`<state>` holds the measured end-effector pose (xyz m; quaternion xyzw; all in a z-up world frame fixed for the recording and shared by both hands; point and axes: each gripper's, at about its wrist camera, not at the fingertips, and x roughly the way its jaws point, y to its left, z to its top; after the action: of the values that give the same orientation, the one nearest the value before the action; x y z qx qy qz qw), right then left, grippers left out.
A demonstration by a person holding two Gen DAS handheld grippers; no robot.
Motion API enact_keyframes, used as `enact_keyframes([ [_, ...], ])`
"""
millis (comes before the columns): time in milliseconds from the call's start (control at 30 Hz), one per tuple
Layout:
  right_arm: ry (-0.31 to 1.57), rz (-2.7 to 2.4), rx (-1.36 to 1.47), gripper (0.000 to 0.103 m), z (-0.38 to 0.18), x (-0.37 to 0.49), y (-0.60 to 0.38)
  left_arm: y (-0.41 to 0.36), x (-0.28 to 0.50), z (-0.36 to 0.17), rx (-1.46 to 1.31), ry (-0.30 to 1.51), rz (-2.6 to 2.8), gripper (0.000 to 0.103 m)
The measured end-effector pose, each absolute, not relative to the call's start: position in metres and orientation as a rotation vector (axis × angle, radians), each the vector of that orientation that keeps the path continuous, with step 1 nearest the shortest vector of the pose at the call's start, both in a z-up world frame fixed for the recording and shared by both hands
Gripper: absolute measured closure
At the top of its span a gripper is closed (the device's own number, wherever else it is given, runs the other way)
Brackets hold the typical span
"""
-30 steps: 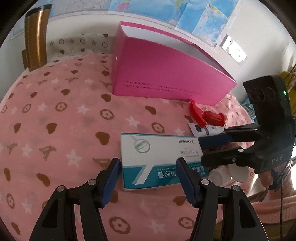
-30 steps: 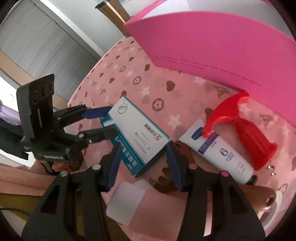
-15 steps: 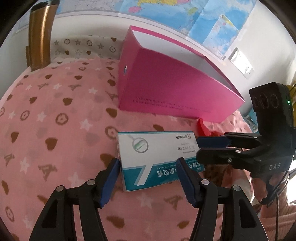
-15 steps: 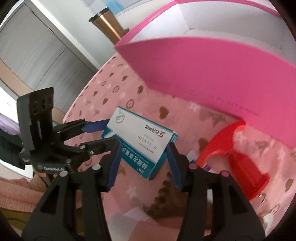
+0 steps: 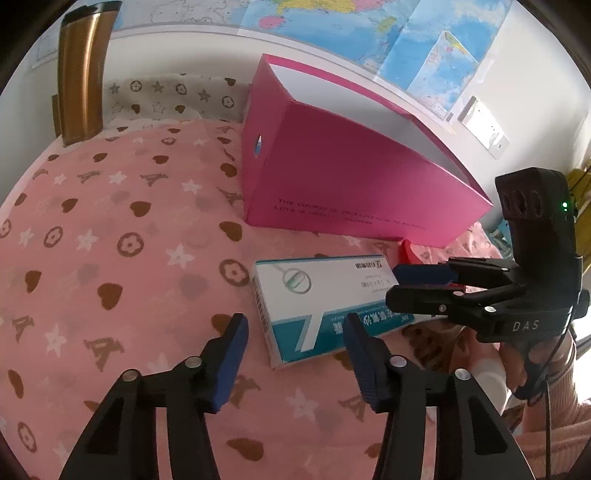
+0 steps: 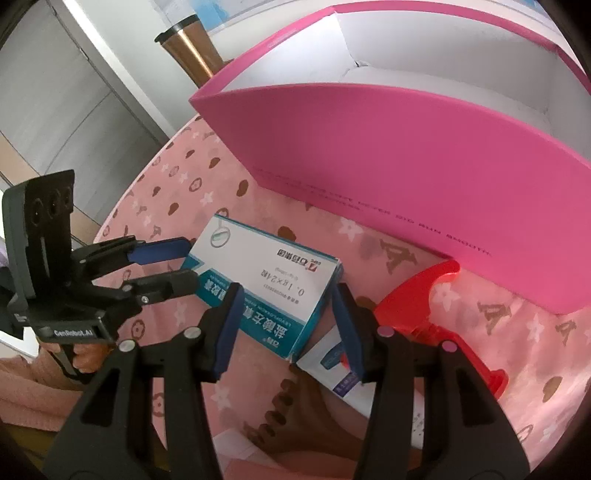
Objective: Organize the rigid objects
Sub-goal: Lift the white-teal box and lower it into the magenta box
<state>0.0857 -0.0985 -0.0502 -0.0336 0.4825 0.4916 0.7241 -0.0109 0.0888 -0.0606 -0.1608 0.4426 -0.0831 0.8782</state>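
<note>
Since the earlier frame, our right hand-held gripper (image 6: 284, 325) carried the medicine box (image 6: 266, 284) toward the pink box (image 6: 424, 177); we keep it clamped. Left hand-held gripper (image 5: 295, 339), empty, is closing; lift clear.

A home room, likely a bedroom: a pink patterned blanket (image 5: 110, 258) spreads ahead of the tool, with wall maps (image 5: 369, 33) and a travel mug (image 5: 83, 70) beyond.

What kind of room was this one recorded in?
Probably a home room: a table under a pink patterned cloth, paper maps on the wall, and a copper travel mug standing by the wall.
</note>
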Motion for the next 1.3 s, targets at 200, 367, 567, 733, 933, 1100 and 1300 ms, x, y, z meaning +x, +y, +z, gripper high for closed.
enact_keyframes([
  [200,1.077,1.081,-0.092,0.058,-0.053,0.086,-0.097,0.083,-0.011,-0.063,-0.324,0.936,-0.186,0.058],
  [367,1.072,1.068,-0.088,0.058,-0.051,0.084,-0.098,0.081,-0.011,-0.058,-0.327,0.931,-0.186,0.058],
  [567,1.03,1.067,-0.061,0.058,-0.036,0.082,-0.11,0.077,-0.016,-0.04,-0.327,0.891,-0.208,0.058],
  [733,0.984,1.065,-0.041,0.058,-0.019,0.081,-0.123,0.071,-0.015,-0.02,-0.292,0.844,-0.224,0.058],
  [933,0.923,1.061,-0.014,0.058,0.001,0.079,-0.138,0.063,-0.013,0.004,-0.26,0.787,-0.251,0.058],
  [1100,0.869,1.054,0.004,0.058,0.017,0.083,-0.152,0.059,-0.008,0.019,-0.246,0.74,-0.269,0.057],
  [1300,0.826,1.038,0.019,0.058,0.033,0.091,-0.161,0.051,0.002,0.039,-0.197,0.689,-0.277,0.057],
])
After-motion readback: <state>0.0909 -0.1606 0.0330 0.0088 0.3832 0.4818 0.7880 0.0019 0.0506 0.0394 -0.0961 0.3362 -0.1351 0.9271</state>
